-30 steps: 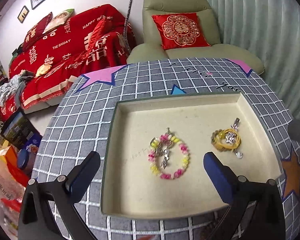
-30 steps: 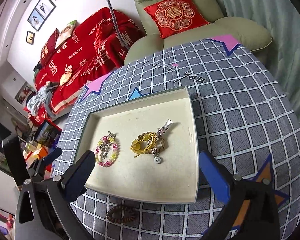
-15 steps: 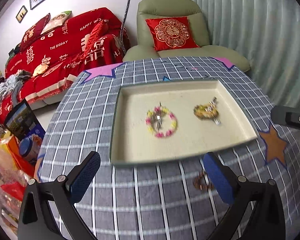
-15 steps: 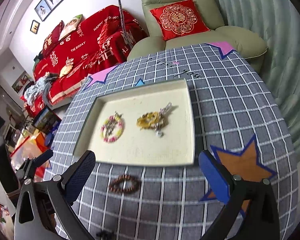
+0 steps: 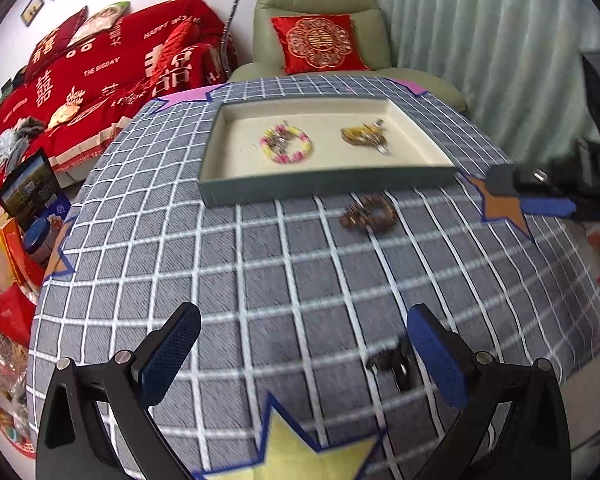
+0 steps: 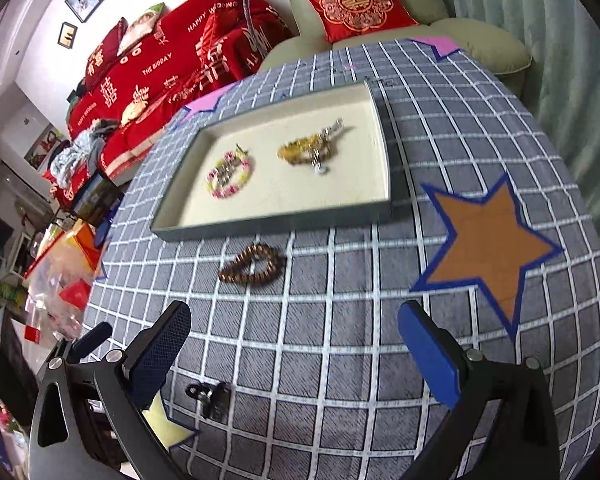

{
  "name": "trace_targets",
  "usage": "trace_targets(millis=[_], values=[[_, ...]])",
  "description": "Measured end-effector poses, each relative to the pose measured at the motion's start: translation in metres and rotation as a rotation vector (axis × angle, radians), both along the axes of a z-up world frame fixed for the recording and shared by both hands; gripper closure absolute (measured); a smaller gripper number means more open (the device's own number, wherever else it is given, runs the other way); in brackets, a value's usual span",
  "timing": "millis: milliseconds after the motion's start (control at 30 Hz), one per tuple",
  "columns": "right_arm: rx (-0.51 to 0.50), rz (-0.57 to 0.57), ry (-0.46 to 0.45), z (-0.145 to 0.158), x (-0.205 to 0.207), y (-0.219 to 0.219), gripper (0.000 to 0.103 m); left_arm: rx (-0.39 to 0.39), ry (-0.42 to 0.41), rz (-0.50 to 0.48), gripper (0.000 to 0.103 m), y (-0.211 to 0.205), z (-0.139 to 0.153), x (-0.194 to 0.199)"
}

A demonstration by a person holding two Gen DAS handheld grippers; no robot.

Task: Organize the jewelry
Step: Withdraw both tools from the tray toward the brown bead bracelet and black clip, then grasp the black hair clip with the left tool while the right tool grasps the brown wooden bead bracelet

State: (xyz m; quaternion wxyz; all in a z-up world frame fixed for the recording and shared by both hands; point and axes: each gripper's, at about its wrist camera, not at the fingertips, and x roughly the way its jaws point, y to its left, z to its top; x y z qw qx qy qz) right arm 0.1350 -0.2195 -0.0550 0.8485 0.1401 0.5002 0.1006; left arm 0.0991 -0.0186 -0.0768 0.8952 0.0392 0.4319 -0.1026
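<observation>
A shallow cream-lined tray [image 5: 328,184] [image 6: 268,226] sits on the grey checked tablecloth. Inside lie a pink-and-yellow bead bracelet [image 5: 286,147] [image 6: 229,179] and a yellow cord bracelet with charms [image 5: 365,136] [image 6: 309,149]. A brown bead bracelet [image 5: 367,215] [image 6: 253,268] lies on the cloth just in front of the tray. A small black clip-like piece [image 5: 392,362] [image 6: 210,396] lies near the front edge. My left gripper [image 5: 304,352] is open and empty, pulled back over the cloth. My right gripper [image 6: 296,348] is open and empty, well short of the brown bracelet.
The round table [image 5: 280,280] drops off at left, front and right. Coloured star patches mark the cloth, an orange one [image 6: 488,240] at right. A red-covered sofa [image 5: 100,64] and a green armchair [image 5: 320,4] stand behind; bags clutter the floor at left.
Both grippers have pulled back from the tray toward the near side of the table, so the brown bracelet and the black piece have come into view. Both stay open.
</observation>
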Motion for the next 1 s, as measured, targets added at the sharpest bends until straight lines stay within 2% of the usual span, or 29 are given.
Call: trace_targets(millis=[167, 467, 633, 700, 767, 867, 1000], values=[[-0.028, 0.008, 0.024, -0.011, -0.002, 0.005, 0.000, 0.016, -0.002, -0.049, 0.000, -0.019, -0.004, -0.017], [-0.056, 0.051, 0.059, -0.030, 0.011, 0.023, 0.000, 0.027, 0.028, -0.016, 0.000, -0.031, -0.021, -0.016], [-0.087, 0.122, 0.033, -0.034, 0.021, 0.039, 0.001, 0.032, 0.038, -0.004, 0.002, -0.033, -0.027, -0.017], [-0.107, 0.167, 0.011, -0.034, 0.024, 0.047, 0.007, 0.031, 0.037, -0.001, 0.002, -0.033, -0.028, -0.017], [-0.141, 0.223, -0.017, -0.033, 0.026, 0.059, 0.011, 0.034, 0.035, -0.002, 0.018, -0.034, -0.029, -0.019], [-0.168, 0.280, -0.042, -0.033, 0.030, 0.071, 0.025, 0.034, 0.045, -0.005, 0.019, -0.034, -0.031, -0.019], [-0.169, 0.345, -0.061, -0.035, 0.036, 0.085, 0.030, 0.033, 0.042, -0.009, 0.019, -0.037, -0.032, -0.020]])
